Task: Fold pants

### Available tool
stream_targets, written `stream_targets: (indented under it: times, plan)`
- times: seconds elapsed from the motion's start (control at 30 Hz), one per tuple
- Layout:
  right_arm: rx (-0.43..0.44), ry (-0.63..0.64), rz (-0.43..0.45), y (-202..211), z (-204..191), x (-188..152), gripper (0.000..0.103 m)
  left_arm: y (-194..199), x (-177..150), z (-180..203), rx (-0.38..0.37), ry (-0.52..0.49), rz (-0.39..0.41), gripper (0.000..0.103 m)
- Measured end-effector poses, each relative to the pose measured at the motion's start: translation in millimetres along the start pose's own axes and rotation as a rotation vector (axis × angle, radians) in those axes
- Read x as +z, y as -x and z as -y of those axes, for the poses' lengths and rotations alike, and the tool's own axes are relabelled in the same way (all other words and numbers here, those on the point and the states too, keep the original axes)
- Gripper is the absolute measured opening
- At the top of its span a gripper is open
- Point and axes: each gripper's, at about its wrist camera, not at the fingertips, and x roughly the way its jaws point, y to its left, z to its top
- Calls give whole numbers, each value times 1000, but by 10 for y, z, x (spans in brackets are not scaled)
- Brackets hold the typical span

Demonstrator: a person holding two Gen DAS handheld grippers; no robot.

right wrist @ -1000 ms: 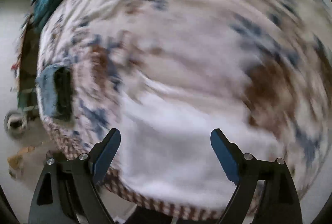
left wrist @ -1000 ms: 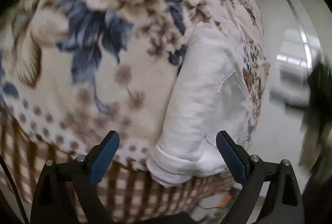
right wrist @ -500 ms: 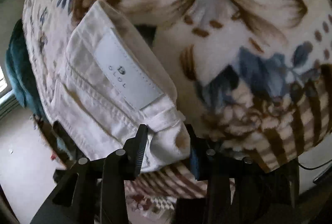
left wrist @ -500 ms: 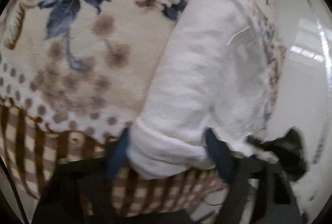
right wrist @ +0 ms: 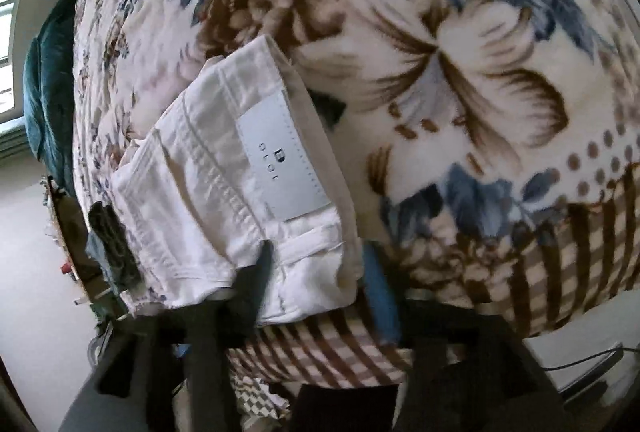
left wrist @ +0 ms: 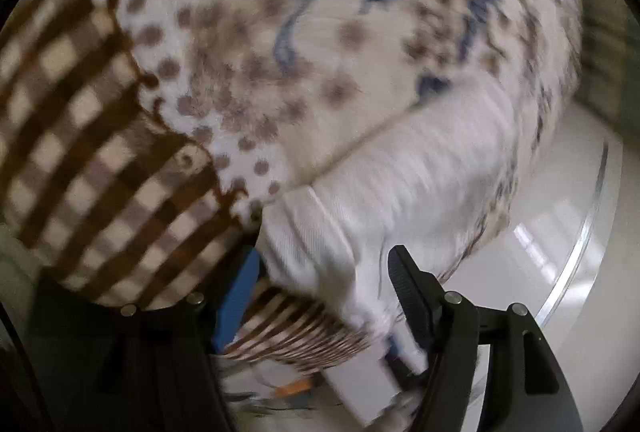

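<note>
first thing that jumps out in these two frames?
The white pants stand out first: a folded bundle at the near edge of the floral blanket, brand patch facing up in the right wrist view. The right gripper has its fingers closed on the waistband corner. In the blurred left wrist view, the left gripper straddles the other end of the pants; whether it pinches the cloth is unclear.

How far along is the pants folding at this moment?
Done: the white pants already lie as a compact bundle on the flowered blanket, label patch up. In hand: the right claw straddles the waistband corner, and the left claw straddles the other end; whether either pinches cloth is unclear. Left: probably one more fold or a final tidy.
</note>
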Motion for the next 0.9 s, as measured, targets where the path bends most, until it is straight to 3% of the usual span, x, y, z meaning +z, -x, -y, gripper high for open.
stream_targets:
  times: [0.07,0.1,0.13,0.17,0.2,0.27,0.33,0.4,0.43,0.5,0.53,0.63,0.73,0.77,0.9]
  plan:
    - [30,-14,-42,-96,11,-11,58,-166,46,-57,27,-27,1,65]
    - [-7,-23,-31,-63,35,-22,46,-196,29,-70,37,-52,2,60]
    - [-72,-23,-1,-46,59,-12,27,-263,-21,-93,79,-102,-23,60]
    - [-133,-18,19,-13,71,2,27,-276,-86,-151,143,-151,-39,60]
    - [-180,-20,37,38,84,18,27,-241,-143,-175,158,-180,-32,61]
    - [-257,13,104,254,-13,43,27,-142,-189,-243,93,-189,-36,62]
    - [-220,123,147,417,-335,36,27,-24,-202,-318,29,-157,-17,62]
    - [-168,268,95,360,-818,6,27,140,-234,-423,-48,-136,35,61]
    - [-125,334,39,248,-1071,-7,31,195,-243,-448,-70,-130,61,61]
    - [-79,446,-68,-13,-1553,-53,50,215,-225,-491,-180,-114,71,70]
    - [-86,516,-110,-169,-1823,-92,60,194,-214,-503,-183,-109,73,72]
    - [-222,791,-99,-537,-2645,-168,60,91,-41,-503,-228,-105,65,75]
    - [-266,916,-98,-749,-3178,-71,65,-91,75,-453,-230,-96,49,75]
    - [-269,948,-128,-850,-3345,-26,75,-111,86,-452,-221,-99,57,73]
    - [-391,975,-322,-1483,-3591,151,78,-155,37,-377,-224,-137,101,70]
